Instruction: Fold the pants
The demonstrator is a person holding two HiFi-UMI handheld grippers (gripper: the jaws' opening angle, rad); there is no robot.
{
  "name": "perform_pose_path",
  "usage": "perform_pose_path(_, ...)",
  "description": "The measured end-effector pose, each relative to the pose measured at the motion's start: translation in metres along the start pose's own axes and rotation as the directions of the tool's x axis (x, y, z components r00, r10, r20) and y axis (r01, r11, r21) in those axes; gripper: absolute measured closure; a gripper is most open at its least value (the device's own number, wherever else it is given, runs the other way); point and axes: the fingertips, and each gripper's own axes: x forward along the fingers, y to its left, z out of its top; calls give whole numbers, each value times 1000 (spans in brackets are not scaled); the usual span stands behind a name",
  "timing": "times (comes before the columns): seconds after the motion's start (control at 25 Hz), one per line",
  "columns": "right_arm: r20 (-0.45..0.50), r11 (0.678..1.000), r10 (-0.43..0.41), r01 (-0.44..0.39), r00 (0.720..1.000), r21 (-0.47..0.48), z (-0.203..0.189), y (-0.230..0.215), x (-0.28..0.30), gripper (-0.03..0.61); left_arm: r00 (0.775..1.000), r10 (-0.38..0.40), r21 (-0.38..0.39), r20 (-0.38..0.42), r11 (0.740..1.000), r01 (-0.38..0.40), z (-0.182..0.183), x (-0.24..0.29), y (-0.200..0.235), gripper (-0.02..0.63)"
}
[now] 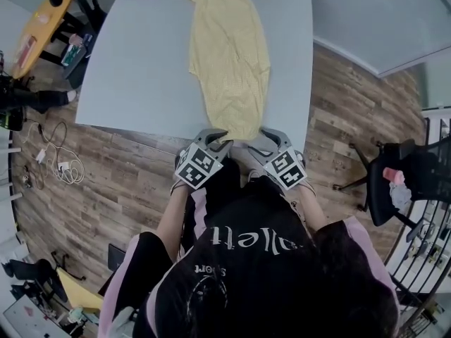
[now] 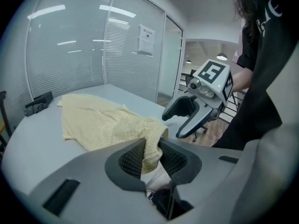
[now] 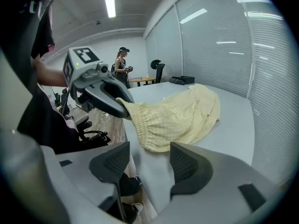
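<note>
With our left gripper (image 2: pixel 150 148) we pinch the near left corner of the pale yellow pants (image 1: pixel 229 55); its jaws stand almost together, the cloth is pressed between the pads, and this corner is raised a little above the table (image 1: pixel 134 69). The rest of the pants lies lengthwise on the grey table, right of its middle, from the near edge toward the far edge. Our right gripper (image 3: pixel 149 146) is just beside the near end of the pants, its jaws wide apart with nothing between them.
</note>
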Motion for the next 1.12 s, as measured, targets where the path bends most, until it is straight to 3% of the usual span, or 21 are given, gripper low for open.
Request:
perform_pose_path(0.2,10,992,-78,79,997,-102,15,-13,7,293,997,-6,-48,82,999,10,34,-20,0,518)
perform_pose_path(0.36,44,985,-127,131,991,-108,31,-27,5,295,989,-40,-43,145,998,47,62,-38,-6,518)
perform_pose_path(0.4,59,984,-142,147,988,-103,35,-32,2,318,986,-49,-39,162,998,56,68,-43,-8,518)
perform_pose_path(0.52,131,986,-156,163,979,-41,49,-39,-10,519,979,-79,-20,189,996,85,83,-60,-13,518)
perform_pose_path(0.68,235,996,-92,88,968,27,77,-36,-40,542,963,-135,28,234,991,132,102,-89,-21,518)
perform_pose_path(0.92,297,999,36,-39,954,2,121,-18,-91,546,929,-223,155,295,971,184,133,-137,-35,518)
perform_pose_path(1.12,324,988,152,-148,934,-38,159,-7,-134,548,863,-273,199,424,958,205,167,-170,-33,518)
